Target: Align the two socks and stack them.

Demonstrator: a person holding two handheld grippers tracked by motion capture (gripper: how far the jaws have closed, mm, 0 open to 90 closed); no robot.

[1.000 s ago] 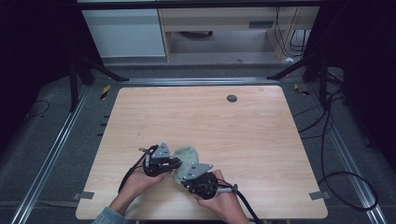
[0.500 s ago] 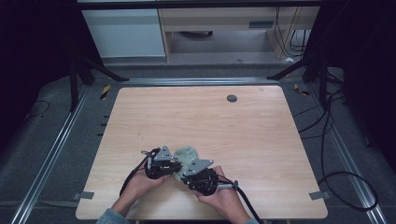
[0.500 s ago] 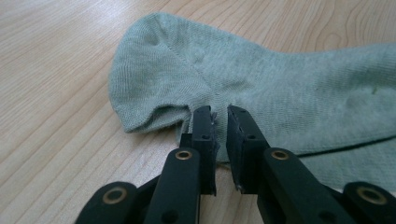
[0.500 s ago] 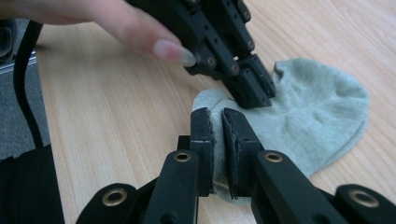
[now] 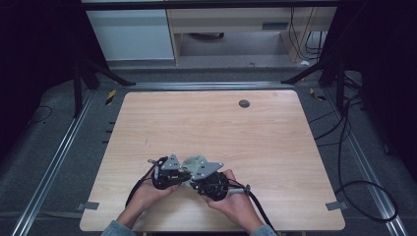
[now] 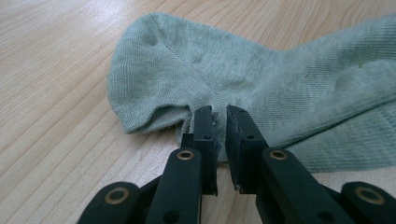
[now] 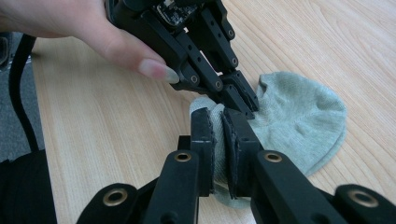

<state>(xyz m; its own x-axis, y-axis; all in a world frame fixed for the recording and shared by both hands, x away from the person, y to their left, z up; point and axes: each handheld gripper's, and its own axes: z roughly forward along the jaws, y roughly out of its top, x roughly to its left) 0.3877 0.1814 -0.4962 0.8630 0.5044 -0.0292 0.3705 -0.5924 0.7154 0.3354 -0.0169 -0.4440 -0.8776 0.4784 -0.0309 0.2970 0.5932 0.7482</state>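
Observation:
A pale green sock (image 5: 193,163) lies bunched on the wooden table (image 5: 211,128), near the front edge at the middle. My left gripper (image 5: 183,173) comes at it from the left and my right gripper (image 5: 195,178) from the right, almost touching each other. In the left gripper view the jaws (image 6: 220,116) are pinched on a fold at the sock's (image 6: 280,79) edge. In the right gripper view my right gripper (image 7: 218,122) is shut on a raised fold of the sock (image 7: 299,112). Just beyond it, the left gripper (image 7: 245,103) grips the same fabric.
A small dark round disc (image 5: 244,103) sits near the table's far edge. A hand (image 7: 93,28) holds the left gripper. Black cables (image 5: 344,152) trail over the floor at the right, and metal rails run along both sides of the table.
Both grippers have drawn slightly closer together over the sock, and less of the sock shows between them. Both have stayed closed on it.

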